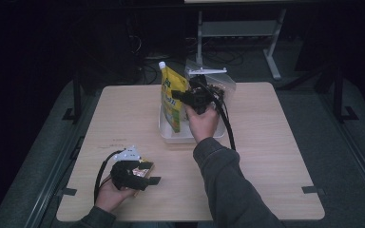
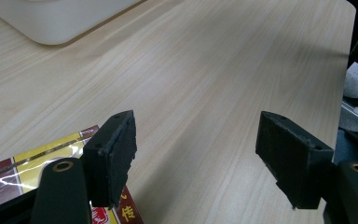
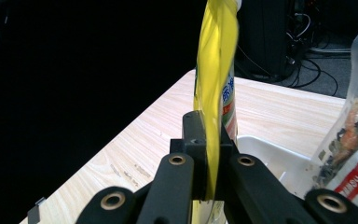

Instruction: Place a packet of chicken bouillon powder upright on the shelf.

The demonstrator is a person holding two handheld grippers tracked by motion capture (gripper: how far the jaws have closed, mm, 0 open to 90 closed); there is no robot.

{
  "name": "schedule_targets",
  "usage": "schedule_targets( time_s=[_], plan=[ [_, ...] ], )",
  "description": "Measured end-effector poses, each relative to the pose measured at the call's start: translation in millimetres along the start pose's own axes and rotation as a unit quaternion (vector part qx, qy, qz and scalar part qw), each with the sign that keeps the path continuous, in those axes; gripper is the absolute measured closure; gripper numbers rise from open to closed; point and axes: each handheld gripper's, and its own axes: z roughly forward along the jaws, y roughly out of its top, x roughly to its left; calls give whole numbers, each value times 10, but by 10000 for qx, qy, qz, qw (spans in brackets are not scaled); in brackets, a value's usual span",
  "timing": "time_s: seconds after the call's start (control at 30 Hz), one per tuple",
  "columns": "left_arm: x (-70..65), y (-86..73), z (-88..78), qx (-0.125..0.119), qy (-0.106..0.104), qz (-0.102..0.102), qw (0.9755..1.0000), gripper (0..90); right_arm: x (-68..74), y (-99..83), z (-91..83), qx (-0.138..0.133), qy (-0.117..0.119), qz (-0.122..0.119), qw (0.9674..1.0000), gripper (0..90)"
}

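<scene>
Yellow spouted pouch (image 1: 172, 97) stands upright in the white bin (image 1: 171, 135) at the table's (image 1: 275, 142) far-middle, white cap on top, left side of the bin in the high view. Right gripper (image 1: 183, 95) has its jaws clamped tight on the pouch's edge; in the right gripper view the yellow pouch (image 3: 214, 70) rises straight up from between the two closed jaws of the right gripper (image 3: 212, 154), printed label facing right. Clear bag of dark dried contents (image 1: 218, 88) sits in the same bin just behind/right of the pouch, partly hidden by the right hand (image 1: 202, 121); same bag (image 3: 354, 135) at the right edge of the right gripper view, red label low on it, bin rim (image 3: 265, 149) below. Left gripper (image 1: 145, 179) rests near the table's front-left corner, held by the left hand (image 1: 109, 194), jaws spread wide with nothing between them; left gripper view shows the left gripper (image 2: 196, 158) with bare wood in the gap. Small red-and-gold box (image 1: 141, 168) lies flat on the table under/beside the left gripper; box (image 2: 42, 161) sits by the left-hand jaw, contact unclear. Bin corner (image 2: 56, 23) top left there.
</scene>
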Motion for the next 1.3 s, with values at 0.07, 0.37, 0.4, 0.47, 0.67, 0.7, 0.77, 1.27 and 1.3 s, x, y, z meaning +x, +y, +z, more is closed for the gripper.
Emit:
schedule_targets(
  time_s=[0.07, 0.37, 0.4, 0.47, 0.67, 0.7, 0.77, 1.27, 1.3],
  plan=[
    [0, 1, 0, 5, -3, 13, 10000, 281, 11, -7, 38, -3, -25, 19, 10000, 895],
    [-3, 4, 6, 17, -18, 28, 10000, 281, 28, -28, 119, -79, -87, 112, 9999, 895],
    [-6, 4, 10, 8, -27, 22, 10000, 281, 30, -30, 127, -88, -96, 118, 9998, 895],
    [-8, 7, 13, 17, -26, 27, 10000, 281, 36, -34, 141, -101, -111, 147, 9998, 895],
    [-3, 6, 13, 8, -34, 24, 10000, 281, 53, -53, 218, -145, -116, 237, 9995, 894],
    [-1, 6, 11, 7, -35, 27, 10000, 281, 53, -55, 229, -152, -122, 231, 9995, 894],
    [2, 6, 8, 7, -32, 31, 10000, 281, 61, -62, 256, -174, -136, 259, 9994, 894],
    [9, 8, -7, -17, -39, 21, 10000, 281, 101, -152, 410, -279, -215, 292, 9990, 894],
    [9, 9, -9, -21, -38, 23, 10000, 281, 102, -161, 420, -283, -219, 278, 9990, 894]
  ],
)
